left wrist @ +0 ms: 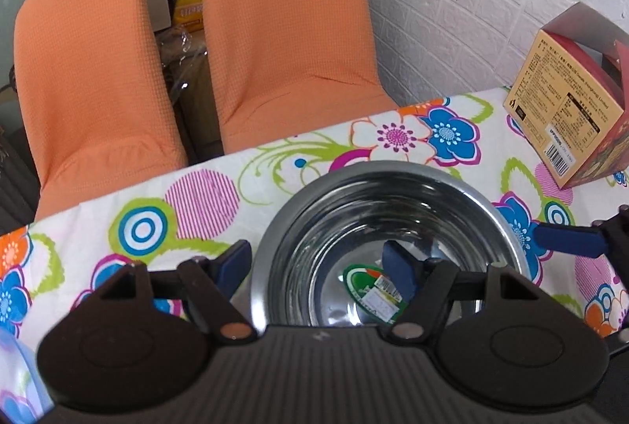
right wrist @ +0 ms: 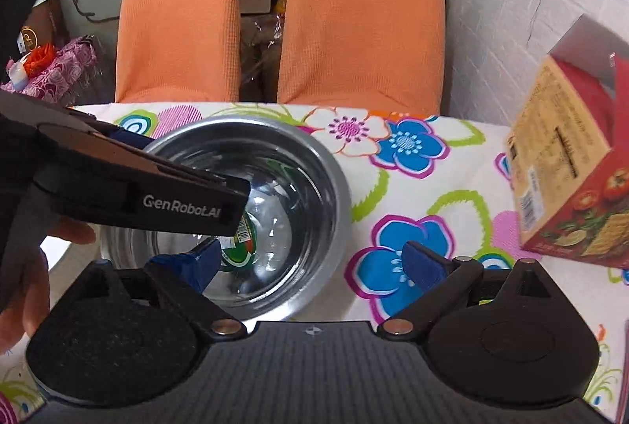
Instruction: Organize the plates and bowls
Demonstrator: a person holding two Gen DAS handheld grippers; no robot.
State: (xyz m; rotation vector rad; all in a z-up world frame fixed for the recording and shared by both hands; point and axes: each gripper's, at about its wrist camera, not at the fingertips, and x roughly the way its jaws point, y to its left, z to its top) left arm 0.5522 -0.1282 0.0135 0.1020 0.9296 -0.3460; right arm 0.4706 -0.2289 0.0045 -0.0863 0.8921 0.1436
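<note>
Bowl point(left wrist: 389, 247) sits on my desk point(left wrist: 220, 188) near the far edge. My left gripper point(left wrist: 318, 262) straddles its left wall, spread, ready to pinch; my right gripper point(right wrist: 310, 262) straddles the near-right rim, also spread, probably to steady it.

One legible mark — "GenRobot.AI" — on the left hand-held gripper point(right wrist: 220, 184).

left wrist view: close above the table point(left wrist: 275, 164), facing the orange chairs point(left wrist: 283, 30).
right wrist view: beside it, same heading.
shared: steel bowl point(right wrist: 275, 156), chairs, carton point(right wrist: 570, 164).
</note>
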